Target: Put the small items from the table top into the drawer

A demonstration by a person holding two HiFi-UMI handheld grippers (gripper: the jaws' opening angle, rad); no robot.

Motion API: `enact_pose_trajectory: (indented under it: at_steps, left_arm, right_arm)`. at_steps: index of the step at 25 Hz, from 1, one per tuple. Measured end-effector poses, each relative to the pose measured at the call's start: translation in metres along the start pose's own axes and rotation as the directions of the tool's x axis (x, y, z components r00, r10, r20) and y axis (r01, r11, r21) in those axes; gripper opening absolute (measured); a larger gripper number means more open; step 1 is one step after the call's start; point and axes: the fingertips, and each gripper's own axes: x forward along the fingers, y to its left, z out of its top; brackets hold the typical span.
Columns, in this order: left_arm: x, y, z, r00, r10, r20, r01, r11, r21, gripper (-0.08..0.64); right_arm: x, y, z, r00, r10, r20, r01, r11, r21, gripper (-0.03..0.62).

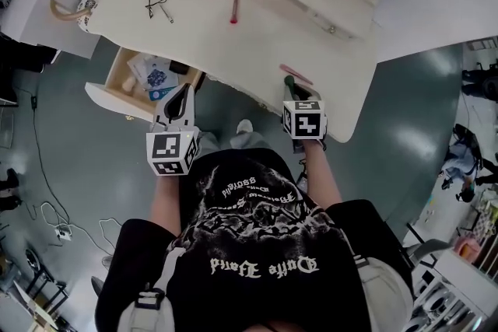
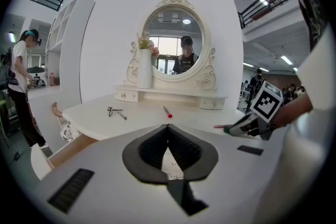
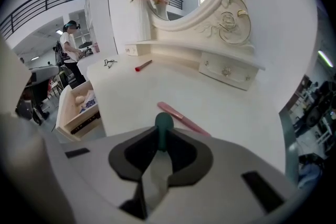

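The drawer [image 1: 115, 74] at left already held a few things, while a red pen [image 1: 233, 8], a metal piece [image 1: 157, 6] and a pink stick [image 3: 184, 118] were left on the worktop [image 1: 257, 50]. The right tool [image 3: 161, 136] gripped a green-tipped stick [image 3: 163, 123] at the worktop's lower right edge. The stick ran lengthwise along the jaws, tip pointing up-frame. The left tool [image 2: 168, 131] was closed and empty.

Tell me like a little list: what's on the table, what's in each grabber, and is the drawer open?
table: a metal tool, a red pen and a pink stick lie on top
right gripper: shut on a green stick, next to the pink stick
left gripper: shut, nothing in it
drawer: open, some things already inside
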Motion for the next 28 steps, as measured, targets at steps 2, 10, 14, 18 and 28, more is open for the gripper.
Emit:
enact_pose_trajectory:
  at_steps: [2, 10, 14, 18, 28]
  left_arm:
    - [-0.004, 0.008, -0.002, 1.000, 0.008, 0.003, -0.008, 1.000, -0.024, 0.015]
    - [-0.015, 0.039, -0.013, 0.998, 0.055, -0.014, -0.055, 0.998, -0.034, 0.015]
    - [-0.028, 0.061, -0.018, 0.996, 0.088, -0.016, -0.088, 0.995, -0.036, 0.015]
    - [-0.039, 0.083, -0.019, 0.992, 0.125, -0.003, -0.125, 0.990, -0.062, 0.015]
    - [-0.065, 0.128, -0.036, 0.979, 0.202, -0.020, -0.203, 0.975, -0.088, 0.015]
  right_arm:
    - [0.000, 0.000, 0.000, 1.000, -0.003, -0.003, 0.003, 1.000, 0.012, 0.057]
    - [-0.005, 0.019, 0.008, 1.000, -0.005, 0.030, 0.007, 0.998, -0.057, 0.055]
    - [-0.001, 0.061, 0.031, 0.995, 0.061, 0.073, -0.053, 0.993, -0.108, 0.055]
    - [0.002, 0.108, 0.054, 0.987, 0.131, 0.094, -0.110, 0.973, -0.203, 0.055]
    - [0.013, 0.213, 0.072, 0.947, 0.312, 0.076, -0.263, 0.891, -0.371, 0.055]
